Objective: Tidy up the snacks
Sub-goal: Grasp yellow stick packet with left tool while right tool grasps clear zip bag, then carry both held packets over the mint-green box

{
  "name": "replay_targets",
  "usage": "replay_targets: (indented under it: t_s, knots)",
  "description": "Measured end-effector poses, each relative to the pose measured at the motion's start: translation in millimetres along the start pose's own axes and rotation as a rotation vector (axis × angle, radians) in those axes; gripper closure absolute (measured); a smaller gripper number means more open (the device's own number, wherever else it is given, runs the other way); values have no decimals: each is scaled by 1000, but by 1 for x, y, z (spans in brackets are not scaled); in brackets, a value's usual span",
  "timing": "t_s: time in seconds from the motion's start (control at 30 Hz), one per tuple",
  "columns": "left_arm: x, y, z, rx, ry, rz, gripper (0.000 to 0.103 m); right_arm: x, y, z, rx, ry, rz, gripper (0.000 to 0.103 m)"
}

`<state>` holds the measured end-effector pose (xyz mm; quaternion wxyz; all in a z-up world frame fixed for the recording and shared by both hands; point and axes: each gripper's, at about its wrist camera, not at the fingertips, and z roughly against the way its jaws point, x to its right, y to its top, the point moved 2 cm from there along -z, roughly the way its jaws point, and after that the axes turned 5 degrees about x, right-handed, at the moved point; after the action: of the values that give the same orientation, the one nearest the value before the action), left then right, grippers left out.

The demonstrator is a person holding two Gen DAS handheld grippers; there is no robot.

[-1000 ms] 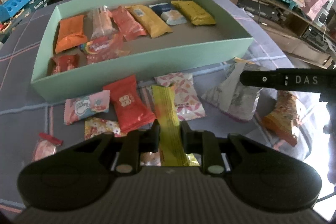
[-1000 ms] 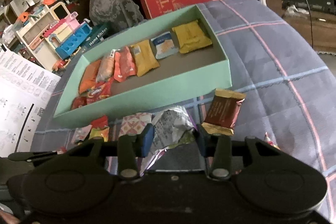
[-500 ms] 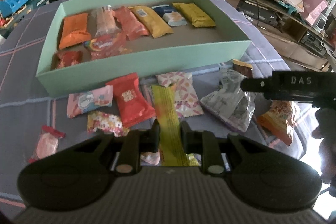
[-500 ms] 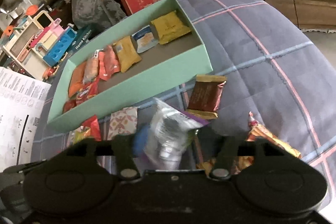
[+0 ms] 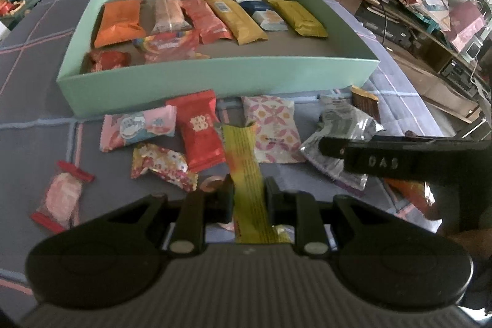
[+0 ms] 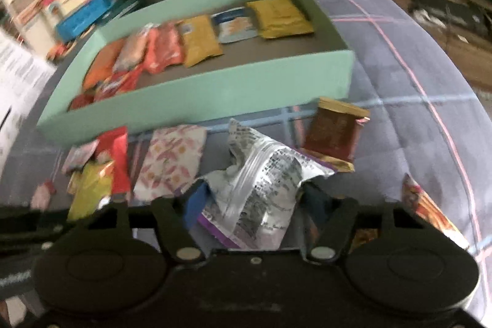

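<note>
Near the green box [image 5: 215,76], the left hand-held gripper [image 5: 247,199] pinches a yellow bar [image 5: 243,162] tight, ready to lift it in. Beside it, the right hand-held gripper [image 6: 252,205] is closing its half-open jaws around a silver bag [image 6: 261,174], likely to box it too

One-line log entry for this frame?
left gripper: shut on yellow bar | right gripper: jaws closing around silver pouch | box: partly filled

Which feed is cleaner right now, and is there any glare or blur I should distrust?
Left wrist view: sharp; the yellow bar in the left hand-held gripper reads clearly, with fisheye bending at the green box and blown-out brightness along the right edge. Right wrist view: motion-blurred throughout, worst on the background; the silver foil bag glints between the closing right hand-held gripper jaws.
</note>
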<state>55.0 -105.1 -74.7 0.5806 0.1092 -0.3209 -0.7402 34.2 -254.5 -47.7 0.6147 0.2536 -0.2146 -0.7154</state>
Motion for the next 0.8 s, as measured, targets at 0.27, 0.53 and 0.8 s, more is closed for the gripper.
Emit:
replay_targets:
  t_s: [0.27, 0.53, 0.8]
  knots:
    - [-6, 1, 8, 23, -9, 12, 83, -15, 6, 14, 10, 3, 57, 47]
    - [2, 5, 18, 46, -17, -5, 83, 2, 13, 39, 60, 4, 20, 47]
    - [19, 31, 25, 79, -27, -26, 83, 24, 32, 67, 133, 26, -37, 47]
